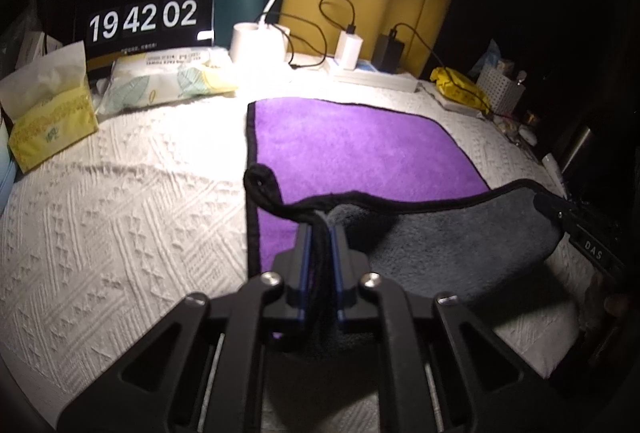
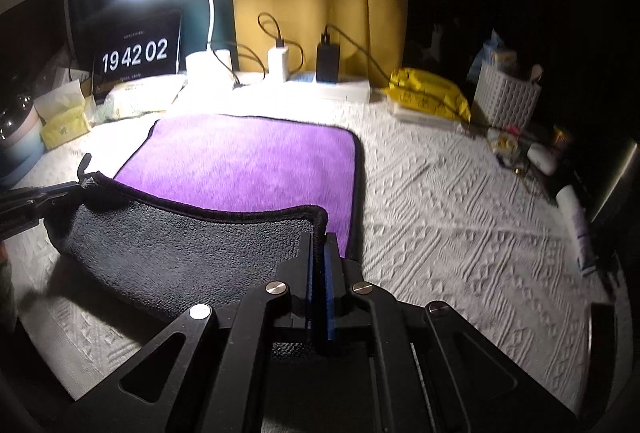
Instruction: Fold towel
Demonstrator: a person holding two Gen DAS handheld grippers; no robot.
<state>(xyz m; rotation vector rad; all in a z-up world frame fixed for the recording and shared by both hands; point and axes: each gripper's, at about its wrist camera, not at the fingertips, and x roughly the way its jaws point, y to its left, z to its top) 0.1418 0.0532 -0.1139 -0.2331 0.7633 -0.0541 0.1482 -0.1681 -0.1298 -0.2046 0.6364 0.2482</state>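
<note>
A towel [image 1: 360, 149], purple on top, grey underneath, black hem, lies on the white textured cloth [image 1: 120, 225]. Its near edge is lifted and turned back, so the grey side [image 1: 460, 237] faces up. My left gripper [image 1: 320, 229] is shut on the near left corner of the hem. My right gripper [image 2: 319, 239] is shut on the near right corner; it also shows in the left wrist view [image 1: 552, 207]. In the right wrist view the towel [image 2: 248, 161] spreads ahead and the left gripper [image 2: 76, 187] holds the far corner of the lifted edge.
At the back stand a lit desk lamp [image 1: 256, 41], a clock screen [image 1: 144, 17], tissue packs [image 1: 52, 109], chargers with cables [image 1: 350, 47] and a power strip [image 2: 340, 89]. At the right are a yellow bag [image 2: 428, 95], a white basket [image 2: 506, 99] and a tube [image 2: 578, 225].
</note>
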